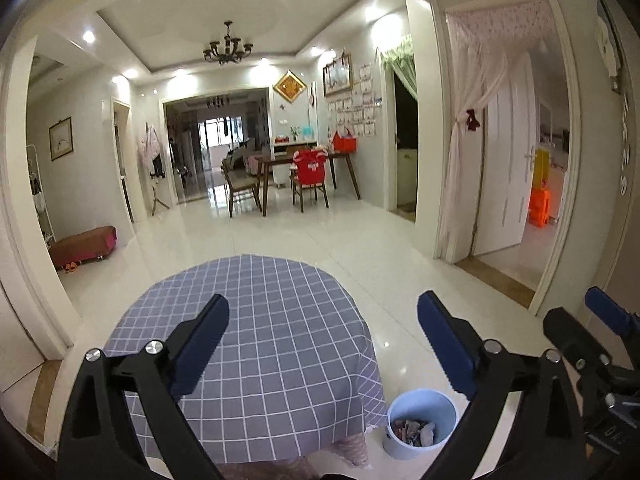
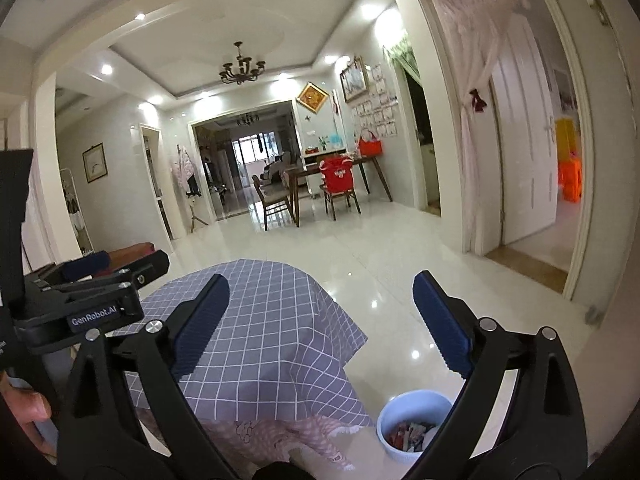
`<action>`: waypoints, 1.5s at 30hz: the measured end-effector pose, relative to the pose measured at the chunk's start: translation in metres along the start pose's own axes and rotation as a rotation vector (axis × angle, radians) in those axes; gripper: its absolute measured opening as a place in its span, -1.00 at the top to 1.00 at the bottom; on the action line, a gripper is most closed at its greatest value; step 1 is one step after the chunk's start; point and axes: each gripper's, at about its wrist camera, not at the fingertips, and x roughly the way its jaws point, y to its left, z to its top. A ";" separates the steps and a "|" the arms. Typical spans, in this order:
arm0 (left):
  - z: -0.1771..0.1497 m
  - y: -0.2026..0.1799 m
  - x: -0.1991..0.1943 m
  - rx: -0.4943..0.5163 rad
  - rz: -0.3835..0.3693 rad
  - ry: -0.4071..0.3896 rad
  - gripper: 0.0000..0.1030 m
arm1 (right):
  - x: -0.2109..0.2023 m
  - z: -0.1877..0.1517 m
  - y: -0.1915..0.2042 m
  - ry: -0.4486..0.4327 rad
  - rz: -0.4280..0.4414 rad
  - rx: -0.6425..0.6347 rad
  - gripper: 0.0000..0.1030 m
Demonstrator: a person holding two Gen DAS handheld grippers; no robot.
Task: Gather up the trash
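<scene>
A small white bin (image 1: 420,424) with crumpled wrappers inside stands on the floor by the right side of a round table (image 1: 256,320) covered in a blue checked cloth. The bin also shows in the right wrist view (image 2: 404,428), low between the fingers. My left gripper (image 1: 322,344) is open and empty, held above the table. My right gripper (image 2: 320,324) is open and empty, above the table's right edge. The right gripper shows at the right edge of the left wrist view (image 1: 600,336). No trash shows on the cloth.
A glossy white tiled floor (image 1: 320,232) stretches ahead to a dining table with chairs (image 1: 304,176). A low red bench (image 1: 84,244) sits at the left wall. An open white door (image 1: 508,160) with a curtain is at the right.
</scene>
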 end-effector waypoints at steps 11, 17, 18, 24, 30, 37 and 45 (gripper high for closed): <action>0.006 -0.005 -0.034 0.021 0.014 -0.083 -0.81 | -0.019 0.000 0.011 -0.045 -0.020 -0.038 -0.80; 0.006 -0.011 -0.037 0.034 0.010 -0.090 -0.81 | -0.020 0.000 0.007 -0.046 -0.011 -0.033 -0.80; 0.006 -0.012 -0.037 0.037 0.011 -0.091 -0.81 | -0.021 0.000 0.007 -0.048 -0.011 -0.033 -0.80; 0.005 -0.013 -0.040 0.043 0.009 -0.098 -0.81 | -0.023 0.000 0.005 -0.049 -0.009 -0.031 -0.80; 0.005 -0.015 -0.041 0.045 0.001 -0.096 -0.81 | -0.024 0.002 0.007 -0.048 -0.008 -0.029 -0.80; 0.007 -0.013 -0.039 0.049 -0.005 -0.085 -0.81 | -0.024 0.003 0.007 -0.047 -0.006 -0.027 -0.80; 0.007 -0.013 -0.038 0.053 -0.010 -0.085 -0.81 | -0.024 0.004 0.006 -0.047 -0.007 -0.028 -0.80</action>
